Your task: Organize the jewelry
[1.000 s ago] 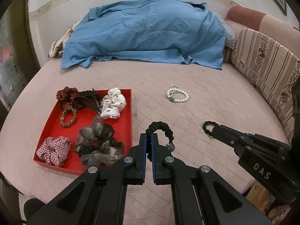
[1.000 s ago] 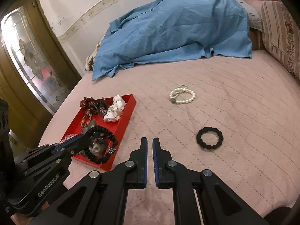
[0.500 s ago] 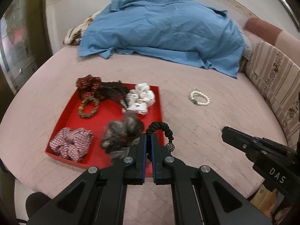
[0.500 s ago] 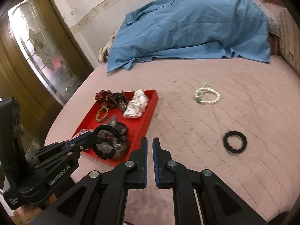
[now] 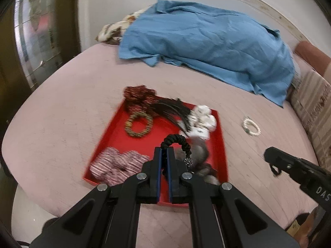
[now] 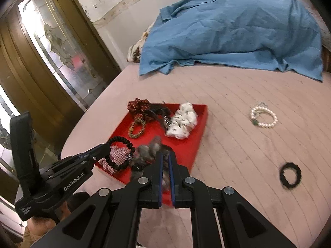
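Black scrunchie (image 5: 175,143) — pinched in my left gripper (image 5: 164,155), jaws clamped on its band, a small sparkly bead hanging from its right side; a second ago it hung over bare bedspread just right of the red tray (image 5: 115,130), now it hangs over the tray's near half, above the grey scrunchie (image 5: 199,155) and beside the checked one (image 5: 118,163); the right wrist view confirms the loop (image 6: 120,153) over the tray's near-left corner.

Right gripper (image 6: 164,159) — jaws together, nothing between them; it has drawn off leftward from the black ring (image 6: 290,173), which lies loose on the bedspread (image 6: 238,144), well apart from the tray.

Already in the tray: dark red scrunchie (image 5: 140,97), gold beaded bracelet (image 5: 139,125), dark feathery piece (image 5: 171,109), white scrunchie (image 5: 201,124).

Outside it: the black ring and the pearl bracelet (image 5: 251,126), both to the tray's right.

Reading — the carry looks done and the drop is next; I judge a free red patch near the tray's middle the best spot; the bead may swing on release. Two pieces would then remain.
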